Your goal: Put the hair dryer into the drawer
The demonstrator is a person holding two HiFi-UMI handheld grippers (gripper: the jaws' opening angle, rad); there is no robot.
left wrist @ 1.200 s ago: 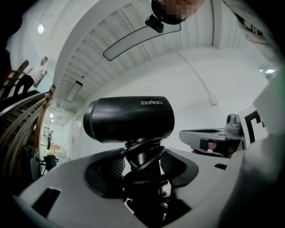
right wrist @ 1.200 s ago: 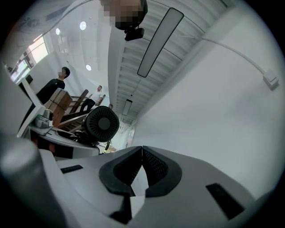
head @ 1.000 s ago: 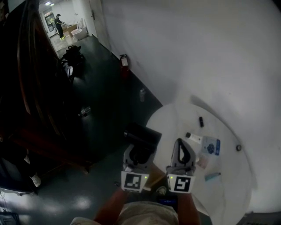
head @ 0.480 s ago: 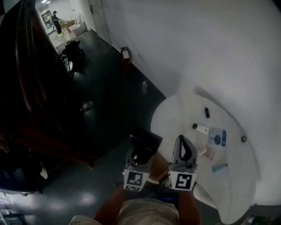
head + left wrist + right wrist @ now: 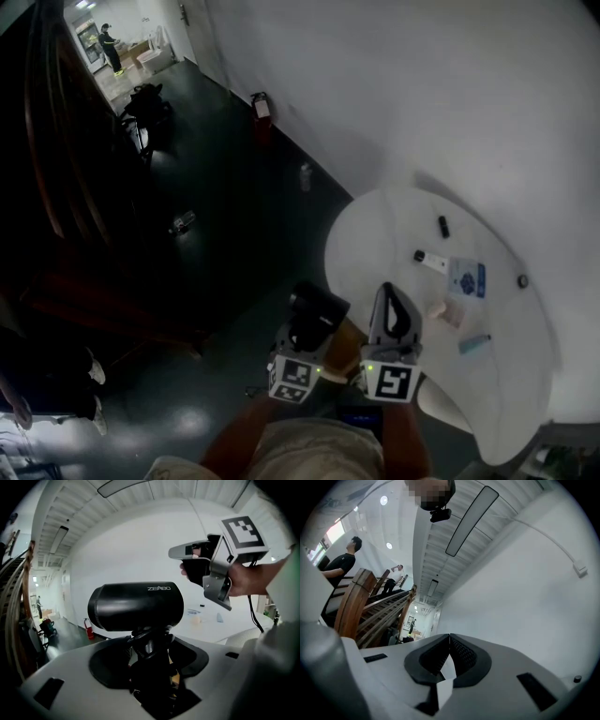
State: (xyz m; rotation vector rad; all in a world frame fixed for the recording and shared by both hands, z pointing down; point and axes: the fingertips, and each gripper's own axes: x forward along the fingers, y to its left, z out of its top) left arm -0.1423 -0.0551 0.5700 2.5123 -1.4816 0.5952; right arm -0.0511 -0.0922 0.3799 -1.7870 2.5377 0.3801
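Observation:
The black hair dryer (image 5: 319, 310) is upright in my left gripper (image 5: 306, 339), low in the head view just left of the white round table (image 5: 375, 234). In the left gripper view its barrel (image 5: 136, 606) lies crosswise above the jaws, and my left gripper (image 5: 150, 645) is shut on its handle. My right gripper (image 5: 385, 305) is close on the right, held by a hand, shut with nothing in it. In the right gripper view the right gripper (image 5: 449, 637) has its tips pressed together and points up at wall and ceiling. No drawer shows in any view.
On the table lie a white tube (image 5: 431, 261), a blue-and-white packet (image 5: 466, 278), a small black item (image 5: 443, 226) and a pale blue piece (image 5: 473, 344). A fire extinguisher (image 5: 261, 107) and a bottle (image 5: 306, 176) stand on the dark floor by the wall. A wooden staircase (image 5: 56, 141) rises at left.
The head view has shifted, so the table sits a little higher and further right. Both grippers have drifted slightly right and down in the picture, the dryer still held.

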